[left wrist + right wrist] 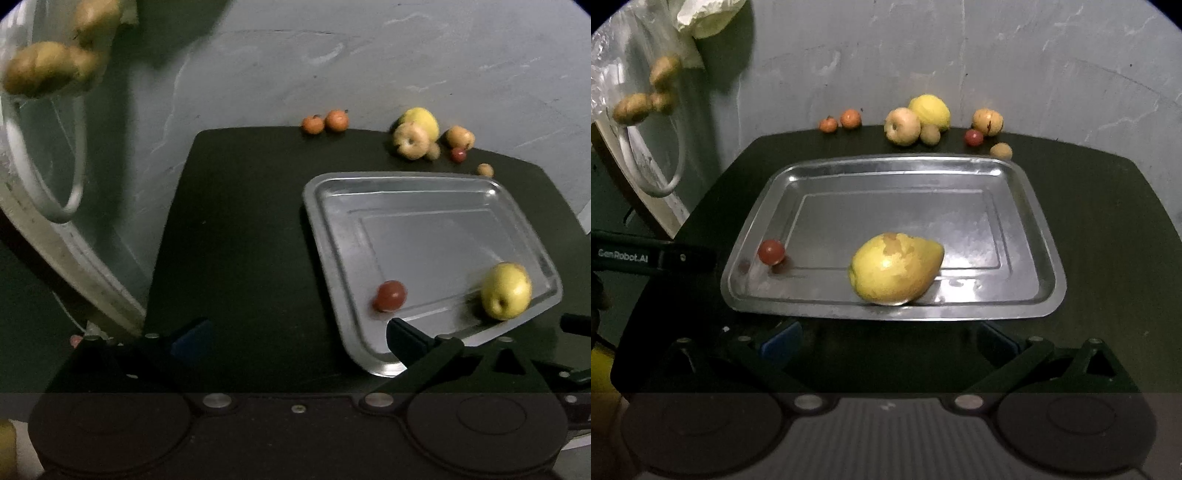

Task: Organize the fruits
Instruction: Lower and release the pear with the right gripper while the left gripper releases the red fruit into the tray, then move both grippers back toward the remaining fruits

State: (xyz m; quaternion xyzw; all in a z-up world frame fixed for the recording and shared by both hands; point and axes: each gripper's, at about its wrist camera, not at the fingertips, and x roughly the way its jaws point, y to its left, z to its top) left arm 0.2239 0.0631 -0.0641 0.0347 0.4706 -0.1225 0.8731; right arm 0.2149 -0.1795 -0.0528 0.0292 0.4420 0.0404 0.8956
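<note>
Dim, blurred light hides fine detail, and each claw's fingertips are partly lost against the dark table (1108,221). The left gripper (295,338) stands wide apart, empty, its right finger over the near corner of the metal tray (332,229). The right gripper (888,338) is likewise spread and holds nothing, just short of the tray's near rim. Ahead of it lie one small red fruit (771,252) to the left and one yellow pear (895,269) at centre. Well beyond, at the table's far edge, eight loose fruits (903,126) sit.
</note>
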